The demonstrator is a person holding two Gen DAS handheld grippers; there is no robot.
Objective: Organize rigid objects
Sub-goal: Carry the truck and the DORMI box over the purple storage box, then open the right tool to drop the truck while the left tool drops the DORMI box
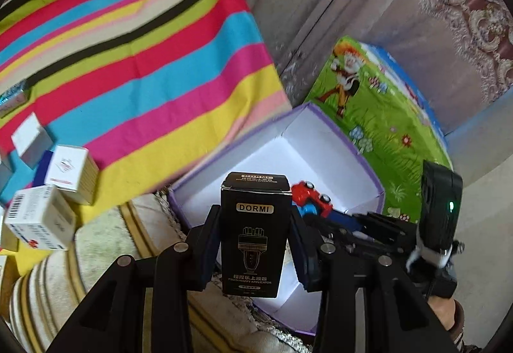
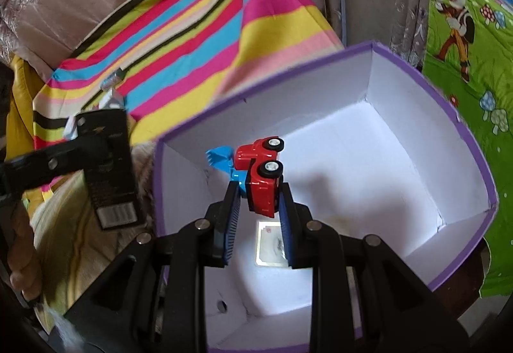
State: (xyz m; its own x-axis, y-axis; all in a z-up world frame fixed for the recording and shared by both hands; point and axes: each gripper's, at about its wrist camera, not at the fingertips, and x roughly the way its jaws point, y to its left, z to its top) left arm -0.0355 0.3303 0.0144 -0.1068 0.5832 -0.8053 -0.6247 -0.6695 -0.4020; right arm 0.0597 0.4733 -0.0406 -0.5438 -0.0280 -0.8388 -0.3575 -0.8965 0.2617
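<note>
Far left: small white cardboard cartons [image 1: 41, 221], clustered on a rainbow-striped cloth [image 1: 154, 64].

Centre, left wrist view: left gripper [image 1: 255, 240], its pads clamped on the two sides of a tall black "DORMI" cardboard box [image 1: 253, 237]; box upright between the fingers, held above the near rim of an open purple-edged white cardboard storage box [image 1: 320, 141].

Right of that: right gripper [image 2: 258, 208], fingers closed on a red toy truck with a blue scoop [image 2: 259, 170]; truck tipped on its side, wheels facing right, protruding past the fingertips over the storage box interior. One flat pale card [image 2: 269, 247] lies on the box floor beneath.

Far right: green cartoon-printed mat [image 1: 378, 115], beside the storage box.
</note>
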